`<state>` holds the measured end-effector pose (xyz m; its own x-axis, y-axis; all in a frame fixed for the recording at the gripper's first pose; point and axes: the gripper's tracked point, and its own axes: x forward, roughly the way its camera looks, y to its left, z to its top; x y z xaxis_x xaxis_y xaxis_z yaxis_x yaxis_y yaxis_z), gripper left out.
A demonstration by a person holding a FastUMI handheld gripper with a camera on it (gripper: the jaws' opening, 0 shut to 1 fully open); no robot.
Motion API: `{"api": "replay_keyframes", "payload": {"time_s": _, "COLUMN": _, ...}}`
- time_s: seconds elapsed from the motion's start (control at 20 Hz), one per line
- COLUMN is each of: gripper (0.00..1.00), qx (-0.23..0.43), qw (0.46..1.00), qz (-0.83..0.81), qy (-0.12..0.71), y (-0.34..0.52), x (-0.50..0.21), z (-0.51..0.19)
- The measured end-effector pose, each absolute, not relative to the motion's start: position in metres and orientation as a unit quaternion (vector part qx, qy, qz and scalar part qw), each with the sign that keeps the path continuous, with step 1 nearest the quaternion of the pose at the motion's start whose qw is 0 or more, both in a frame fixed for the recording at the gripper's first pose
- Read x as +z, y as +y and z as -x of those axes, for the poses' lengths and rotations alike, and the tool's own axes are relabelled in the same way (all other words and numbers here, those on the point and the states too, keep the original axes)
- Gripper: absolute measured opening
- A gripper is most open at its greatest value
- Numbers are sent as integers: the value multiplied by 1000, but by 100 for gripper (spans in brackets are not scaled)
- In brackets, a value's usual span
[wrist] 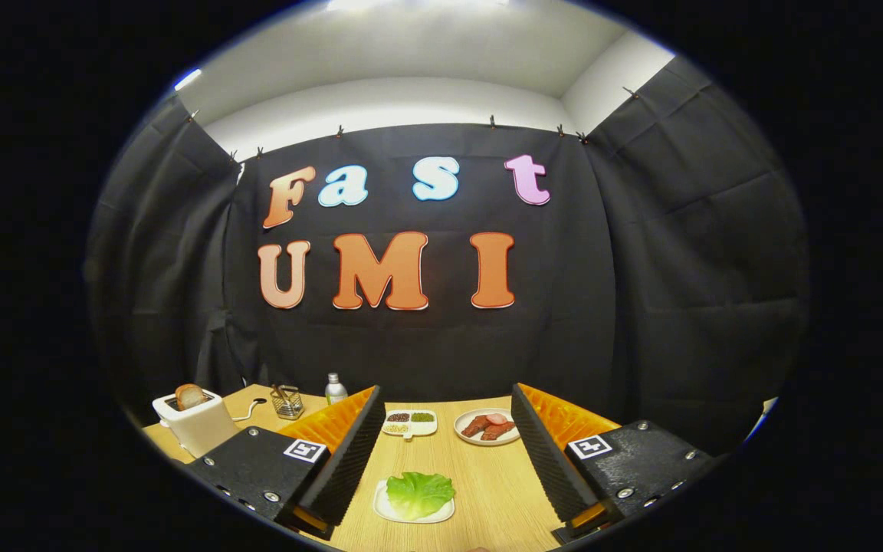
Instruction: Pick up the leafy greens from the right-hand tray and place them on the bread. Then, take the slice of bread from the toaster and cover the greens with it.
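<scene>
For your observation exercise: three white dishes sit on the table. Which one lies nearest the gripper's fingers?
The greens dish, between the open fingers. The divided dish and meat plate lie farther off.

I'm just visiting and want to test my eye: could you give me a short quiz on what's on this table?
1. True or false: the gripper is open.
2. What lies on the small tray between the fingers? A) sausage B) greens C) bread
3. Fill in: a bread slice sticks up from the ____.

Key: 1 true, the jaws stand wide apart, holding nothing. 2 B; sausage slices sit on the plate beyond. 3 toaster.
</scene>
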<state>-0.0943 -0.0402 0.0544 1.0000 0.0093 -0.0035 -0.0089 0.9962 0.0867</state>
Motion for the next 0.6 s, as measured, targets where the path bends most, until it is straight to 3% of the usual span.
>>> {"api": "replay_keyframes", "payload": {"time_s": 0.2, "gripper": 99, "qx": 20, "qw": 998, "qz": -35, "qy": 39, "y": -30, "x": 16, "z": 77}}
{"api": "replay_keyframes", "payload": {"time_s": 0.6, "gripper": 99, "qx": 8, "qw": 999, "qz": -16, "qy": 43, "y": -36, "x": 9, "z": 65}}
